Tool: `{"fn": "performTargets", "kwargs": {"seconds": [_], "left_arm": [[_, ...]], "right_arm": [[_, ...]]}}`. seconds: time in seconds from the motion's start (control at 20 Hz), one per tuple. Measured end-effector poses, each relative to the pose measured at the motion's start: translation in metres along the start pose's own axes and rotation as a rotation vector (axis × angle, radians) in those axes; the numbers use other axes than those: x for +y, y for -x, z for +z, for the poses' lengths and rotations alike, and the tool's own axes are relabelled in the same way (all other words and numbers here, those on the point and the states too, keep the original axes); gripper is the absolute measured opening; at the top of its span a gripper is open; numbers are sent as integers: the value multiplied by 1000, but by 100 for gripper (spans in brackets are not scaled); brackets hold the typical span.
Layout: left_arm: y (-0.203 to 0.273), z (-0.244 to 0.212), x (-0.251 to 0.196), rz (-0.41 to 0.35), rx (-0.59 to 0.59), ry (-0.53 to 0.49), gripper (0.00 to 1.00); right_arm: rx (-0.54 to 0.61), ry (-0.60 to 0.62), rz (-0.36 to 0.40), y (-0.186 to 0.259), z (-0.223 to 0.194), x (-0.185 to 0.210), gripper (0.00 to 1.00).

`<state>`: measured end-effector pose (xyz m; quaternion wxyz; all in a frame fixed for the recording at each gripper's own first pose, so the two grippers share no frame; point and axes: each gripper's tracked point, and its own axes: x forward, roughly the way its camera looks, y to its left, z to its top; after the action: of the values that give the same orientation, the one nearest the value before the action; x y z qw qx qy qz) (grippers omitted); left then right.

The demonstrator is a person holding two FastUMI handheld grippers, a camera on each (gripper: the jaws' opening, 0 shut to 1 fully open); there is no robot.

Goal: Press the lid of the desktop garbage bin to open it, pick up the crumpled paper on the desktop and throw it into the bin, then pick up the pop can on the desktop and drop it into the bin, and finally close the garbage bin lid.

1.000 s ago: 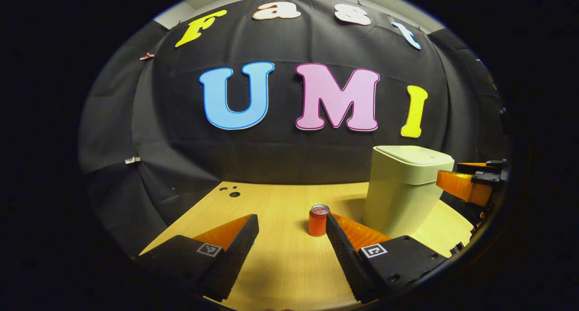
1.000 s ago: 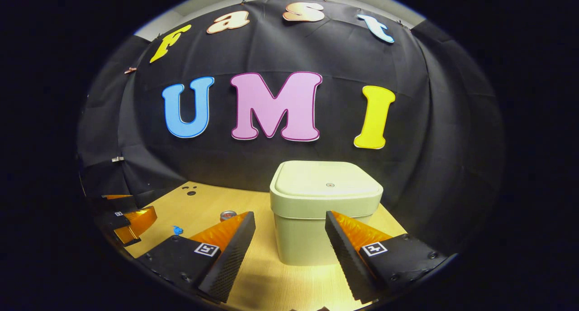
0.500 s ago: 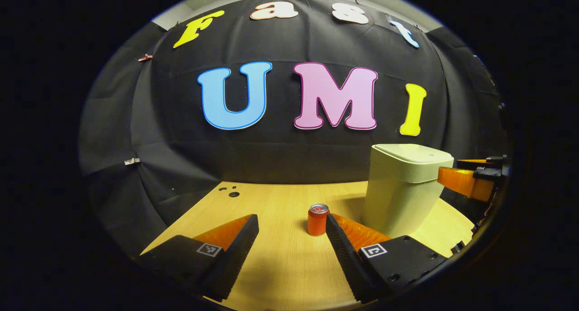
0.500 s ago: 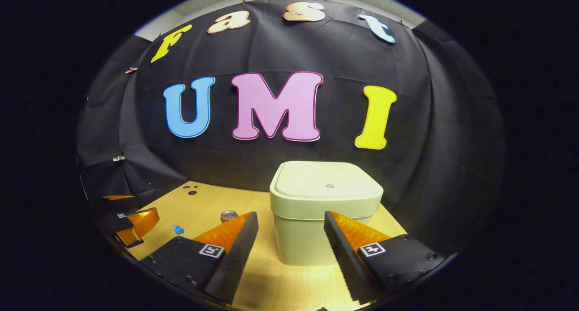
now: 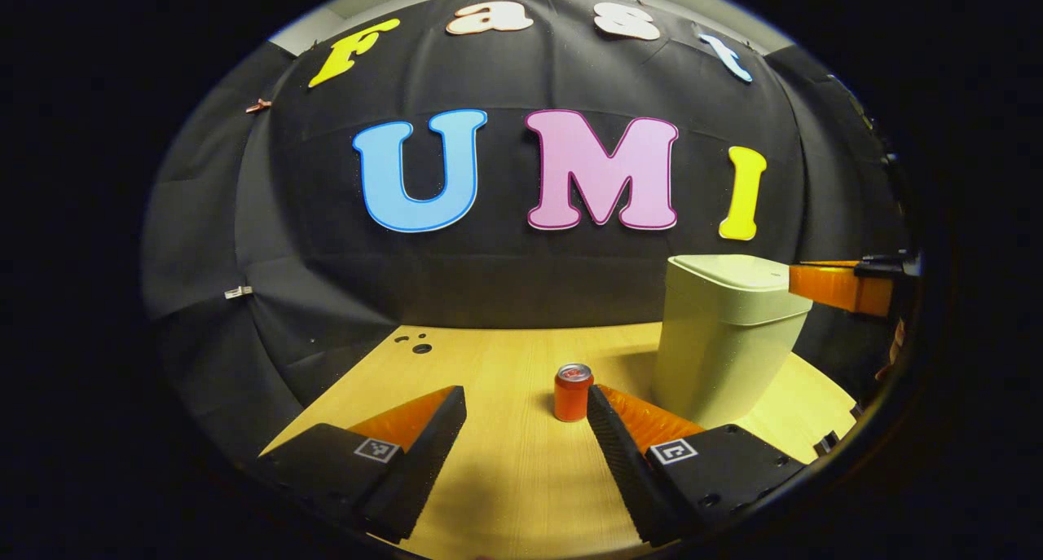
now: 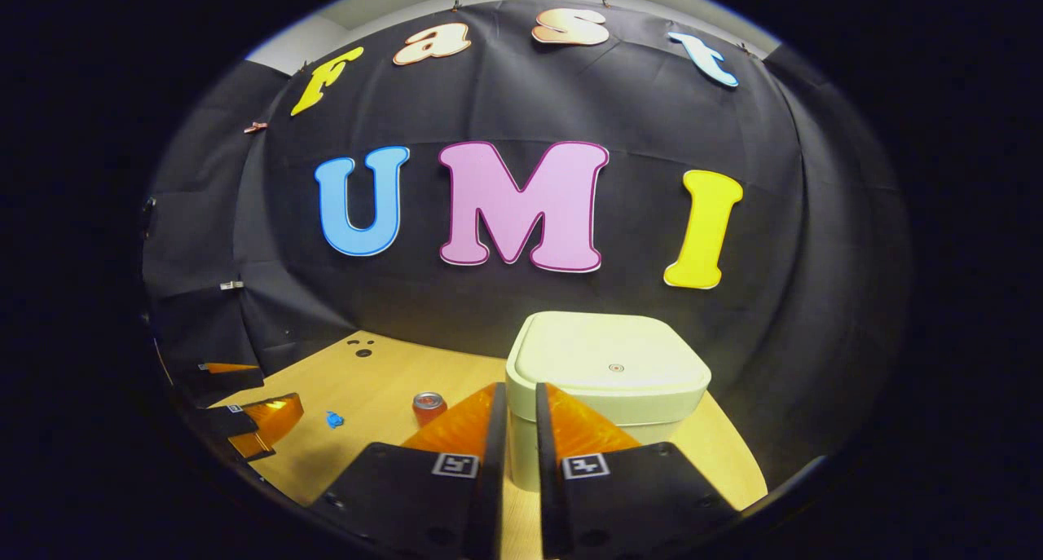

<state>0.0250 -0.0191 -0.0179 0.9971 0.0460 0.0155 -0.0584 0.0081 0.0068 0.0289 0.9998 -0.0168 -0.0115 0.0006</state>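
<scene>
Garbage bin (image 6: 607, 397), pale and square, stood on the wooden desktop (image 6: 383, 385) with its lid (image 6: 611, 360) flat and down; judged from this, the opening press was not yet made. My right gripper (image 6: 519, 429) was held just before the bin's front, near lid height, fingers drawn nearly together with a narrow slit between them and nothing in it. In the left gripper view the same gripper (image 5: 831, 287) reached to the bin's (image 5: 725, 340) upper right edge; whether it touched the lid I could not tell, the rim of the fisheye being poor there. My left gripper (image 5: 525, 429) hung low over the desktop, fingers wide apart and empty, with the pop can (image 5: 574, 391) upright just beyond its right finger, apart from the bin. The can (image 6: 429, 405) also appeared left of the bin in the right gripper view, and a small blue scrap (image 6: 334, 419) lay farther left.

Risks, as I judged them: a press landing on the lid's front edge rather than its middle might slide off or shove the light bin backward; my open left finger, so close, could tip the can.
</scene>
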Motion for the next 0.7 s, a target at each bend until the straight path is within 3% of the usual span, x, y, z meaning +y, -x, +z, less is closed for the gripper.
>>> {"fn": "performTargets", "kwargs": {"seconds": [0.05,0.15,0.7], "left_arm": [[0,1,-1,-4,-3,-2,96],[0,1,-1,-5,-5,-4,99],[3,-6,3,9,11,-1,96]], "right_arm": [[-6,8,-7,0,3,-2,14],[17,-6,30,-4,-3,3,8],[56,-56,68,-14,3,0,5]]}}
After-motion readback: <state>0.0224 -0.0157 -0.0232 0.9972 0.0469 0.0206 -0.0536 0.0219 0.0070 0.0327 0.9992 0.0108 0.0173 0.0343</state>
